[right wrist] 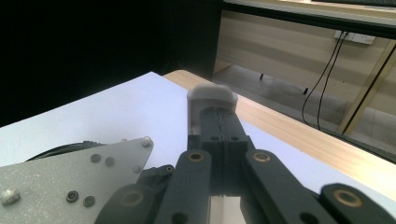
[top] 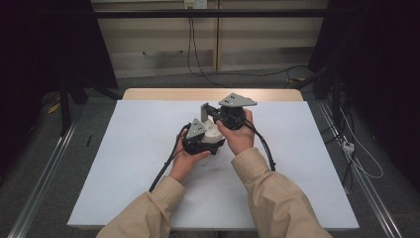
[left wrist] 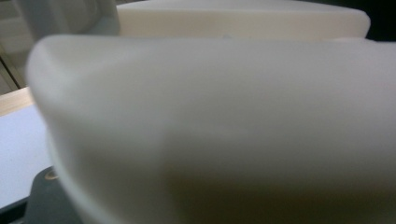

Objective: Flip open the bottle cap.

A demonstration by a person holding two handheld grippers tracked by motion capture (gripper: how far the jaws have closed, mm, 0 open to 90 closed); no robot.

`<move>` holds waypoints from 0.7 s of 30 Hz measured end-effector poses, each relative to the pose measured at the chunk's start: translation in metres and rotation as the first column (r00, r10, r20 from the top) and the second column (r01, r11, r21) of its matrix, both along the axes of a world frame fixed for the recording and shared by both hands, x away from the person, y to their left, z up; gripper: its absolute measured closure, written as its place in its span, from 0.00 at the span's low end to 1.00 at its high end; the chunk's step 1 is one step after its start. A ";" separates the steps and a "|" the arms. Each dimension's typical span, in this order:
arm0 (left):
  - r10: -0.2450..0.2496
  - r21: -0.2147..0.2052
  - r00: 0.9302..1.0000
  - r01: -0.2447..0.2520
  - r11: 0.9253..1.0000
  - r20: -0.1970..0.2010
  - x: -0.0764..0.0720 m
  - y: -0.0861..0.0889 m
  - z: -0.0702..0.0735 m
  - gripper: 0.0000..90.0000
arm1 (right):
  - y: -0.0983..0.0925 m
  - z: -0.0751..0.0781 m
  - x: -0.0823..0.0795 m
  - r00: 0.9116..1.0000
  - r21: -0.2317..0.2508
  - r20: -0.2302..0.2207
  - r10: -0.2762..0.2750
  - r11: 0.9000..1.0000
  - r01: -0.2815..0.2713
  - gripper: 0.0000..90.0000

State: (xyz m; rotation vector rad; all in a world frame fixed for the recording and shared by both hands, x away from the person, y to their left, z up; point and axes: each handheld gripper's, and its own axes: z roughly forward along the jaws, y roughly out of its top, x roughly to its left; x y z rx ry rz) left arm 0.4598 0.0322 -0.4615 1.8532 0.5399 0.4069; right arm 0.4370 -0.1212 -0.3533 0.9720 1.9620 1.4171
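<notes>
A white plastic box [top: 214,133] sits between both hands at the middle of the table. My left gripper [top: 212,139] is shut on its body. In the left gripper view the box [left wrist: 210,116] is blurred and very close, with its raised pale lid [left wrist: 243,21] behind it. My right gripper [top: 208,113] reaches in from the right and is shut on the upright grey-white lid [top: 204,111]. In the right gripper view the black jaws [right wrist: 218,116] are pressed together, and the lid's rounded edge [right wrist: 212,95] sticks out at their tips. The left gripper's grey plate [right wrist: 70,179] shows at lower left.
A white sheet [top: 143,163] covers the wooden table [top: 148,93], with bare sheet on both sides of the hands. Black cables [top: 166,166] trail from the grippers toward the person. Beyond the far edge are floor cables [top: 223,74] and a wall.
</notes>
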 end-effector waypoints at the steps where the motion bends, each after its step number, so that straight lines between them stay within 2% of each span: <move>1: -0.002 0.000 1.000 0.002 1.000 0.000 0.000 0.000 0.000 0.21 | 0.000 0.000 0.000 1.000 0.001 -0.002 -0.001 1.000 0.001 1.00; 3: -0.013 -0.011 1.000 0.013 1.000 -0.017 0.000 -0.001 0.000 0.21 | 0.001 0.000 0.001 1.000 0.001 0.001 -0.001 1.000 0.001 1.00; 4: 0.024 -0.001 1.000 -0.024 1.000 0.007 -0.001 -0.001 0.000 0.21 | 0.001 0.000 0.001 1.000 0.000 0.001 -0.002 1.000 0.002 1.00; 7: 0.012 -0.012 1.000 -0.012 1.000 -0.009 -0.001 -0.002 -0.001 0.21 | 0.002 0.000 0.003 1.000 -0.001 0.001 -0.003 1.000 0.003 1.00; 8: 0.024 -0.001 1.000 -0.024 1.000 0.006 -0.001 -0.001 0.000 0.21 | 0.003 0.000 0.003 1.000 -0.003 -0.001 -0.003 1.000 0.003 1.00; 10: 0.016 -0.012 1.000 -0.016 1.000 -0.007 -0.001 -0.002 -0.001 0.21 | 0.004 0.000 0.004 1.000 -0.012 0.000 -0.002 1.000 0.002 1.00; 13: 0.024 -0.001 1.000 -0.024 1.000 0.007 -0.001 -0.001 0.000 0.21 | 0.005 0.000 0.004 1.000 -0.014 0.001 -0.003 1.000 0.003 1.00; 14: 0.015 -0.012 1.000 -0.015 1.000 -0.006 -0.001 -0.002 -0.001 0.21 | 0.006 -0.001 0.005 1.000 -0.014 0.001 -0.003 1.000 0.003 1.00; 15: 0.023 0.000 1.000 -0.023 1.000 0.007 -0.001 -0.001 0.000 0.21 | 0.006 -0.001 0.005 1.000 -0.016 0.001 -0.002 1.000 0.002 1.00; 16: 0.012 -0.010 1.000 -0.012 1.000 -0.007 -0.001 -0.002 -0.001 0.21 | 0.006 -0.001 0.006 1.000 -0.016 0.002 -0.002 1.000 0.002 1.00; 17: 0.023 0.000 1.000 -0.023 1.000 0.007 -0.001 -0.001 0.000 0.21 | 0.006 -0.001 0.006 1.000 -0.017 0.002 -0.002 1.000 0.002 1.00; 18: 0.015 -0.010 1.000 -0.015 1.000 -0.006 -0.001 -0.001 -0.001 0.21 | 0.007 -0.001 0.006 1.000 -0.019 0.002 -0.002 1.000 0.002 1.00; 19: 0.025 -0.008 1.000 -0.025 1.000 0.003 -0.001 -0.001 0.000 0.21 | 0.007 -0.001 0.007 1.000 -0.019 0.001 -0.003 1.000 0.003 1.00; 20: -0.003 -0.005 1.000 0.002 1.000 -0.007 0.000 0.000 0.000 0.21 | 0.007 -0.002 0.007 1.000 -0.020 -0.002 -0.002 1.000 0.002 1.00; 21: -0.002 -0.008 1.000 0.002 1.000 -0.008 0.000 0.000 0.000 0.21 | 0.007 -0.003 0.007 1.000 -0.021 -0.004 -0.003 1.000 0.003 1.00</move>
